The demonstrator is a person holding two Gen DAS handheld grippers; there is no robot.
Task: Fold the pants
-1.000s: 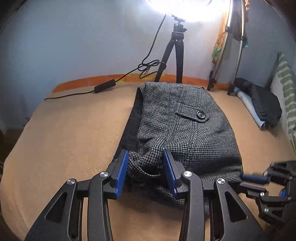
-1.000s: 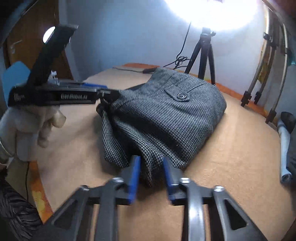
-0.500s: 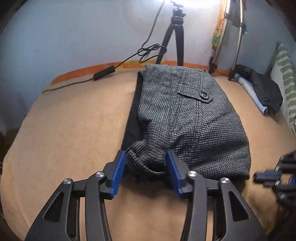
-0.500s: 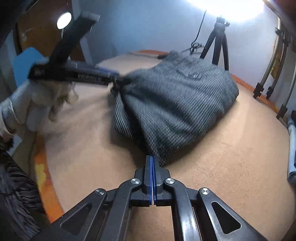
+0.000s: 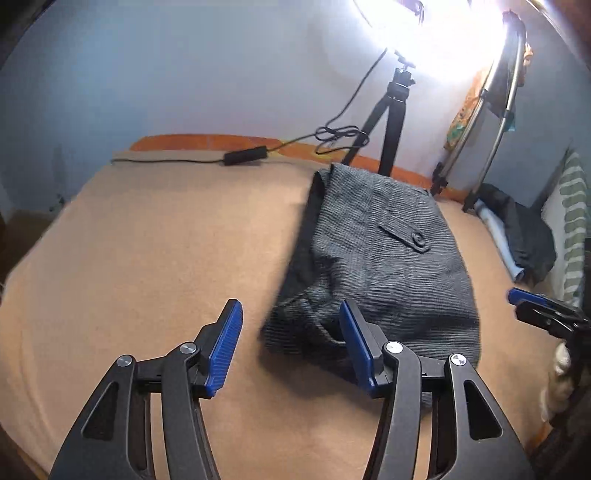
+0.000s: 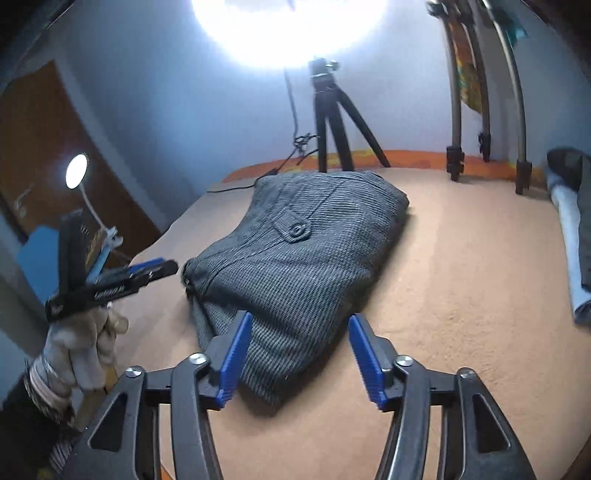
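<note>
Pants [image 5: 380, 266], grey houndstooth, lie folded in a compact bundle on the tan blanket [image 5: 155, 251], buttoned pocket flap [image 6: 293, 228] facing up. Left gripper [image 5: 291, 343] spread wide at the bundle's near corner, holding nothing. Right gripper [image 6: 300, 360] also spread, blue pads either side of the near fold, fabric not pinched. Tripod [image 6: 338, 122] stands behind.

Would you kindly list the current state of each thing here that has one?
pants: folded, lying free on the blanket.
pocket button: fastened.
left tongs: open, holding nothing.
right tongs: open, holding nothing.
studio light: switched on.
</note>
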